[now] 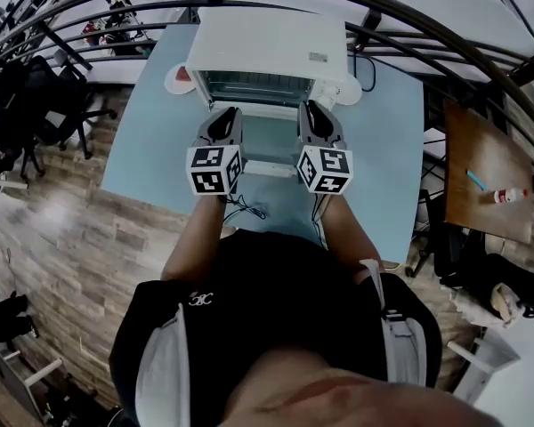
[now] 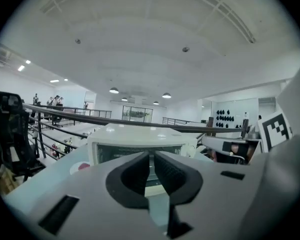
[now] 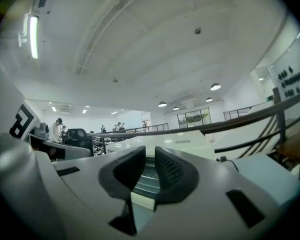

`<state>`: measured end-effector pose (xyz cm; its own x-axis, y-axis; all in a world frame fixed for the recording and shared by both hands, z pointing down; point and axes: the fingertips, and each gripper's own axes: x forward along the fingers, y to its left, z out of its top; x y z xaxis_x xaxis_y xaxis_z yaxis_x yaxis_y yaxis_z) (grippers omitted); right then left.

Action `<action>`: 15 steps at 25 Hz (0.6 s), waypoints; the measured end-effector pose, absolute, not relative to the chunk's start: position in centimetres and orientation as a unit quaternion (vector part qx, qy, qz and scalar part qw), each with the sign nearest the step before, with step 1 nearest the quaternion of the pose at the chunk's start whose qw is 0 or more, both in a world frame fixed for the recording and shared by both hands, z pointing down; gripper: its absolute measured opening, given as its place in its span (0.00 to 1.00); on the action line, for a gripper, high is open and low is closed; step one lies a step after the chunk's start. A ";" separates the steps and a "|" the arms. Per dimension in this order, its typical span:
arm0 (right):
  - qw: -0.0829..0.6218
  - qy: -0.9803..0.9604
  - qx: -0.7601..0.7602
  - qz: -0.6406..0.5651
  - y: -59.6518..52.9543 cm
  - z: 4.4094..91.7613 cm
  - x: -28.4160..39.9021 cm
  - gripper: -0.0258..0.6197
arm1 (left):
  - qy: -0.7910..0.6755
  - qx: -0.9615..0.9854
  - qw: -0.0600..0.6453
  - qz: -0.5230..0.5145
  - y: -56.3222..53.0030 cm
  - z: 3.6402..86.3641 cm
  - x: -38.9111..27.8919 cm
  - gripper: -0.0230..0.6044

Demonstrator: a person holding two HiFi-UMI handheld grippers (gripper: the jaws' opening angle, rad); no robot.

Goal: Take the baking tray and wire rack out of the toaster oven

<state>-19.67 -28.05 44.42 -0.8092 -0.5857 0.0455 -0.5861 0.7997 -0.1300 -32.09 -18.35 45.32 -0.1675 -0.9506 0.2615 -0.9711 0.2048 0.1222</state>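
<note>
Two grippers before the open toaster oven (image 1: 267,56), neither holding anything.
We find the oven on the blue table (image 1: 383,149), long axis across us, mouth toward us, its door (image 1: 269,136) dropped flat between the left gripper (image 1: 224,114), clenched on nothing, and the right gripper (image 1: 313,107), jaws slightly parted and empty. The head view shows the wire rack (image 1: 254,87) inside; we cannot separate a baking tray from it. The left gripper view catches a red-and-white disc (image 2: 80,167) left of the oven; the right gripper view catches a black cable (image 3: 221,159) on its right.
</note>
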 end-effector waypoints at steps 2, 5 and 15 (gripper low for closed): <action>0.008 -0.944 0.312 0.107 -28.5 46.1 -20.2 0.13 | -0.759 0.628 0.171 0.021 -18.6 46.7 -33.1 0.11; 0.018 -0.937 0.313 0.156 -28.9 48.5 -21.1 0.13 | -0.754 0.622 0.212 0.005 -18.9 48.7 -34.6 0.26; -0.017 -0.855 0.341 0.391 -31.3 56.2 -23.4 0.19 | -0.700 0.590 0.371 -0.154 -19.8 54.8 -39.9 0.28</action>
